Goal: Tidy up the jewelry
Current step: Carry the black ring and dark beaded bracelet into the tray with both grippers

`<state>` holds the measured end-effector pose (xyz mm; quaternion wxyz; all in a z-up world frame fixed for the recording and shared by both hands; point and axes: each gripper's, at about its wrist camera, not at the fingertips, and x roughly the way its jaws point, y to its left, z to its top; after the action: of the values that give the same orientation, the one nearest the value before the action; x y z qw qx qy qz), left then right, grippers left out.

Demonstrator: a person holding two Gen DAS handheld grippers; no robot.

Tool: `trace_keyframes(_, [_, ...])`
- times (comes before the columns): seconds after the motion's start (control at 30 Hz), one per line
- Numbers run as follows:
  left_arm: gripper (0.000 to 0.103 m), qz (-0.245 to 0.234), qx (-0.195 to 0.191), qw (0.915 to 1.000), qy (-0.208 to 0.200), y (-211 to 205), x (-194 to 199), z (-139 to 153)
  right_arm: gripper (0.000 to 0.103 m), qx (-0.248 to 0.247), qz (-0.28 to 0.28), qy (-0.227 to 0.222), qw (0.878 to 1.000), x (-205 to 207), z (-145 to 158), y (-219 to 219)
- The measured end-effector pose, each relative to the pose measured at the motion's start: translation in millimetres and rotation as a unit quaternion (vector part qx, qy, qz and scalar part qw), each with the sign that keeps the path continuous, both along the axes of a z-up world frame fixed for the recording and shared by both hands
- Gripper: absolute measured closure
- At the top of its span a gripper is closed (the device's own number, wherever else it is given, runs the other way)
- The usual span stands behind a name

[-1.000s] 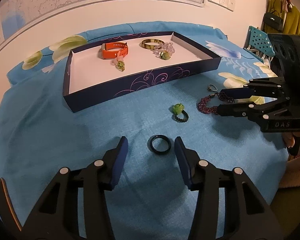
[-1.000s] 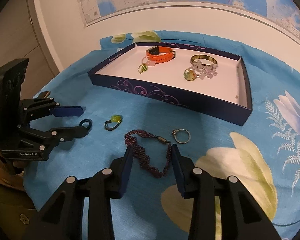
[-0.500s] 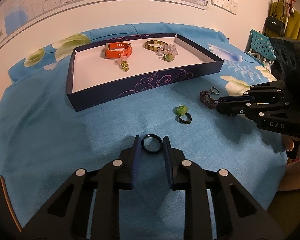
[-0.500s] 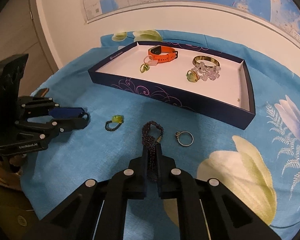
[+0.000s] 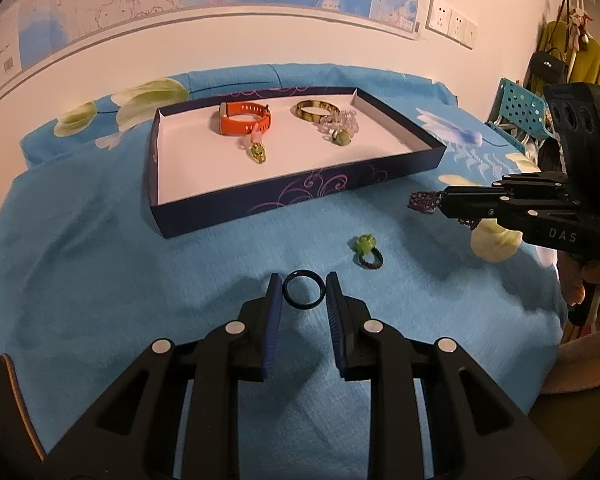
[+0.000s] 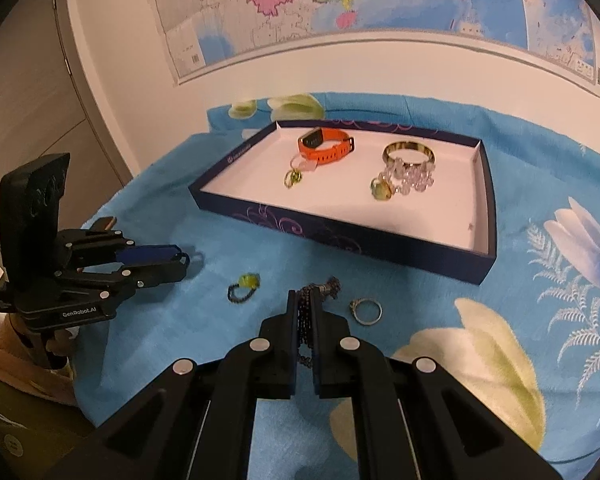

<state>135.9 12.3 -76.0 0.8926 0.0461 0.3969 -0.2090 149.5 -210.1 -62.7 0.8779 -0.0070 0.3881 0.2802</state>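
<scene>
My left gripper point(image 5: 303, 285) is shut on a black ring point(image 5: 303, 293) and holds it just above the blue cloth. My right gripper point(image 6: 304, 299) is shut on a dark beaded bracelet point(image 6: 306, 312), lifted off the cloth; it also shows in the left wrist view point(image 5: 422, 201). A navy tray point(image 5: 300, 196) with a white floor holds an orange band point(image 5: 244, 119), a gold bangle point(image 5: 314, 110), a clear bead bracelet point(image 6: 410, 174) and small charms. A green-stone ring point(image 5: 366, 250) and a silver ring point(image 6: 366, 311) lie on the cloth.
The table is covered by a blue flowered cloth point(image 5: 80, 264) and stands against a white wall with a map. A teal chair point(image 5: 518, 106) and hanging bags stand at the right. A door point(image 6: 28, 100) is at the left in the right wrist view.
Both grippers closed, the left on the black ring and the right on the beaded bracelet. Both have since lifted their pieces off the cloth.
</scene>
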Motion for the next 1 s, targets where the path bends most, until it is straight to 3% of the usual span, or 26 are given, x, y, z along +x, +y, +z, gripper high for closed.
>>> trace_keyframes(1.0, [0.080, 0.018, -0.023, 0.9973, -0.067, -7, 41, 43, 0.099, 0.012, 0.007, -0.060, 0.998, 30, 35, 3])
